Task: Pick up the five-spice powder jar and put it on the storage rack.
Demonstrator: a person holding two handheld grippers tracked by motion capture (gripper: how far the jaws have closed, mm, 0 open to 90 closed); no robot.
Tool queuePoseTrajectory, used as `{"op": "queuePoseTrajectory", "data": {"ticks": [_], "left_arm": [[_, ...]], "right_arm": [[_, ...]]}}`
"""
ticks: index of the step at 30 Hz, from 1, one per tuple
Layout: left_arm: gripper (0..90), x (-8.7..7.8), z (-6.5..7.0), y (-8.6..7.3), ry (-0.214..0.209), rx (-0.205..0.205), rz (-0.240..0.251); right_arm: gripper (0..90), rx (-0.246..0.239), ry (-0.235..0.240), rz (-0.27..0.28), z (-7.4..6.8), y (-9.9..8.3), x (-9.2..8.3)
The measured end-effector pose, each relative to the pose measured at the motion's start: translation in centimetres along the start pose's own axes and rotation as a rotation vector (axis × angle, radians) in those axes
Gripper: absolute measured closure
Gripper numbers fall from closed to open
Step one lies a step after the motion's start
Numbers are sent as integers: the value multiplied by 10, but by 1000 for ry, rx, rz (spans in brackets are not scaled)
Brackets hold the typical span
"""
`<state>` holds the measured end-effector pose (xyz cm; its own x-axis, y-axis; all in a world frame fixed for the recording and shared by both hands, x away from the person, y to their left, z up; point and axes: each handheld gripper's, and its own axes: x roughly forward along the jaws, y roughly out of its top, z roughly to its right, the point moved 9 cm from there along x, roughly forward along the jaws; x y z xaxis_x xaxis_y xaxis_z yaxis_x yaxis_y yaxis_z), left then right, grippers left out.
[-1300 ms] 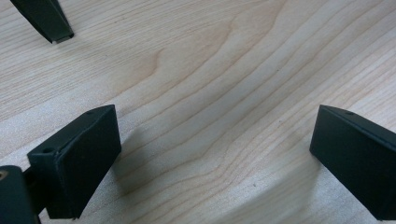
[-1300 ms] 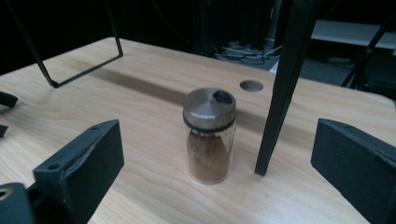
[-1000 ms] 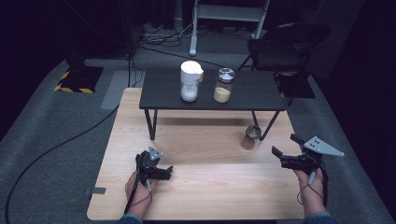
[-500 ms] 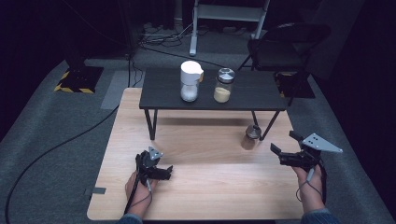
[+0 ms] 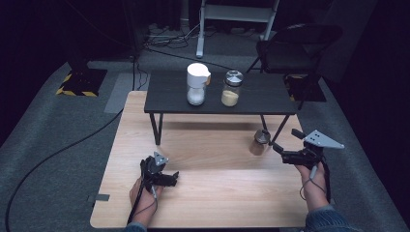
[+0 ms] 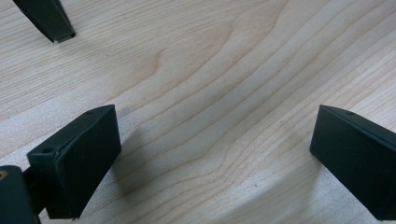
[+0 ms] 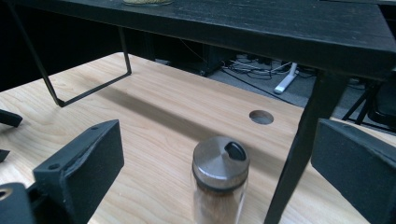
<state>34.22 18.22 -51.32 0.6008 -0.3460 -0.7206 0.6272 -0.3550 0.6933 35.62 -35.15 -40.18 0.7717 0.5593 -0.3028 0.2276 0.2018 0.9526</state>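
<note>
Edging nearer the brown spice jar (image 7: pixel 219 179) than a second ago, right hand-held gripper (image 5: pixel 286 145) spread wide; left hand-held gripper (image 5: pixel 167 178) unmoved, wide, resting on bench (image 5: pixel 217 154). Probably lining up a grasp.

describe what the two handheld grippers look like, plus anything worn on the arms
Both are black, each with two flat, blocky black fingers. The right gripper carries a grey three-cornered plate on top; the left gripper has a smaller grey plate. A thin dark cable trails from the left one along the forearm. A blue denim-like cuff shows at the right wrist.
</note>
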Motion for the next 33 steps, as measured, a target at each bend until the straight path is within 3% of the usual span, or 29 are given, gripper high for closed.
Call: {"op": "queuePoseTrajectory", "data": {"ticks": [12,18,33], "left_arm": [[18,0,0,0,1,0,0],[18,0,1,-1,5,-3,1],[18,0,1,-1,4,-4,1]], "right_arm": [[25,-21,32,-23,0,10,30],[30,-23,21,-56,3,8,45],[65,14,-16,-165,10,-26,74]]}}
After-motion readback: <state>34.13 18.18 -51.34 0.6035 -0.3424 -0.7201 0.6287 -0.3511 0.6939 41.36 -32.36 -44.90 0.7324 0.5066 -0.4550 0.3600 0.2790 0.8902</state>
